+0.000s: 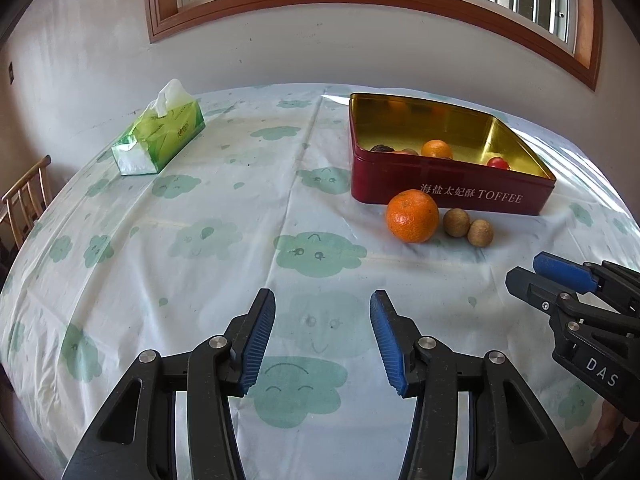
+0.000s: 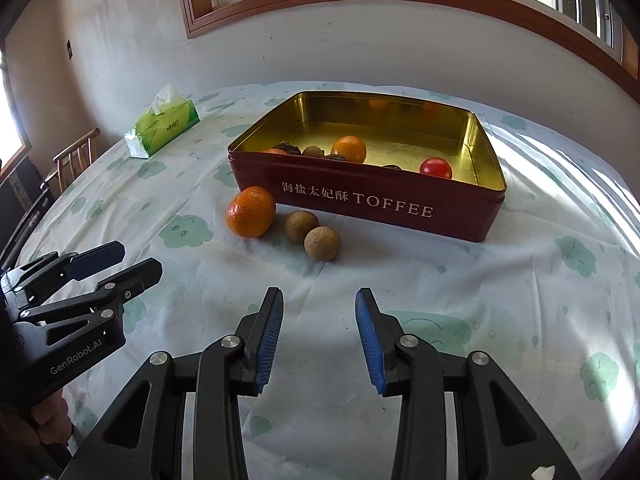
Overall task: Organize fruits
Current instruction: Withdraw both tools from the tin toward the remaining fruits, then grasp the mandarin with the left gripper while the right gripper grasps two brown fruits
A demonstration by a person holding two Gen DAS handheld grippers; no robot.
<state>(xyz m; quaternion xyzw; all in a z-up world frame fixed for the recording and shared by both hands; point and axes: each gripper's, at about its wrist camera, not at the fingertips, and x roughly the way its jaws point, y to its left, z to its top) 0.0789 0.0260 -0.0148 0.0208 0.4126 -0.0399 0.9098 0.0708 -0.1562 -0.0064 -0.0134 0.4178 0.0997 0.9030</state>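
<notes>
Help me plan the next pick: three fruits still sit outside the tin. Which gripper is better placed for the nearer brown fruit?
Right, probably. The right gripper stands open with the nearer brown fruit almost straight ahead. From the left gripper, also open, that fruit lies off to the right, beyond the orange.

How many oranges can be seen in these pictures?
2. One orange lies on the table against the red tin's front wall. Another orange is inside the tin. The near wall may hide more.

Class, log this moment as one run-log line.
left gripper: open, empty | right gripper: open, empty | orange, two longans: outside tin
</notes>
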